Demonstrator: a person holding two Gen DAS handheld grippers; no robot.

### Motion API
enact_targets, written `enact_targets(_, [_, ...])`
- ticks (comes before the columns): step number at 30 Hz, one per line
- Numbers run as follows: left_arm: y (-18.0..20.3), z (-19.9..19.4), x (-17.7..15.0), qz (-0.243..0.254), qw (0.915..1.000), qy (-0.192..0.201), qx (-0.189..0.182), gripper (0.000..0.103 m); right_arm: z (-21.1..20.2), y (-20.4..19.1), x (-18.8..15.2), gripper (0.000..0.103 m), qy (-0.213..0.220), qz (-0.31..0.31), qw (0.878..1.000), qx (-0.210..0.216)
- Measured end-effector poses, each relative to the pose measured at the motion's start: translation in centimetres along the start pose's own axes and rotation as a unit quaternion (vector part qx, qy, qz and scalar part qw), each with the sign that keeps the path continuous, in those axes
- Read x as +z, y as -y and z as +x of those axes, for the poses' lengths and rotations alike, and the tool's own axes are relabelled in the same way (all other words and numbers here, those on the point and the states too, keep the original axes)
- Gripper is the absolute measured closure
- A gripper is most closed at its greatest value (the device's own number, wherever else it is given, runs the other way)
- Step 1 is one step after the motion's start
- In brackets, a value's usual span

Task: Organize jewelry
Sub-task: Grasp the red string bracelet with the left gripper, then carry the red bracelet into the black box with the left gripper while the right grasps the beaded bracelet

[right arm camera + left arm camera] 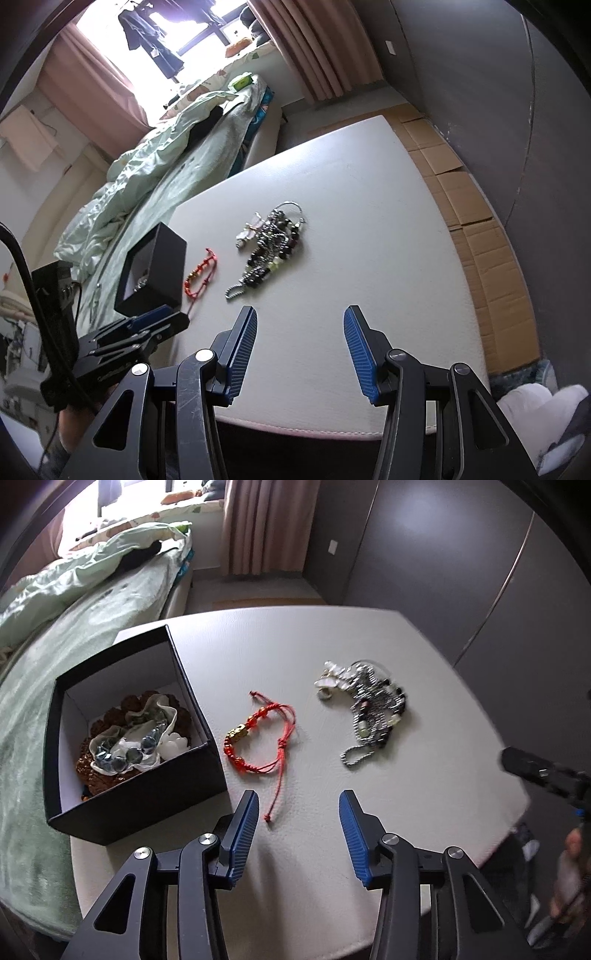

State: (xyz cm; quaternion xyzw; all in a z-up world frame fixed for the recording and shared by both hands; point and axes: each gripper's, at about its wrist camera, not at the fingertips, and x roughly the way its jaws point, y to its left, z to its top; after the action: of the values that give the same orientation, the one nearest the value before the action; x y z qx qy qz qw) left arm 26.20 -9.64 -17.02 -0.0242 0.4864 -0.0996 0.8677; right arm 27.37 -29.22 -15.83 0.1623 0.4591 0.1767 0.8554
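A black open box (199, 775) stands at the table's left and holds several bead bracelets (125, 746). A red cord bracelet with gold beads (258, 734) lies right of the box. A tangled pile of silver chains and dark beads (369, 705) lies further right. My left gripper (297, 801) is open and empty, just in front of the red bracelet. My right gripper (299, 314) is open and empty, above the table's near edge, in front of the chain pile (269, 243). The right wrist view also shows the box (151, 273), the red bracelet (201, 273) and the left gripper (155, 317).
The white table (295, 650) stands against a bed with green bedding (74, 602) on the left. Flattened cardboard (480, 229) lies on the floor along the table's right side. A dark wardrobe wall (461, 554) stands behind. The right gripper's tip (532, 764) shows at the left wrist view's right edge.
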Motion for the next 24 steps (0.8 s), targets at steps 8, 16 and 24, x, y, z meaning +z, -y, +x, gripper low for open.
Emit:
enact_targets(8, [0.3,1.8,0.6,-0.001,0.9989,-0.008,0.047,0.102,0.7,0.6,0.3,0.053,-0.002,0.003,1.000,0.003])
enact_targets(16, [0.0,-0.3,1.9,-0.007,1.0000,0.004,0.004,0.103,3.6,0.4,2.5,0.053,-0.017,0.007,1.000,0.020])
enact_targets(24, [-0.2,-3.0,4.4,-0.006,0.9994,0.032,-0.012,0.103,6.8,0.3,4.9,0.054,-0.028,0.023,0.998,0.042])
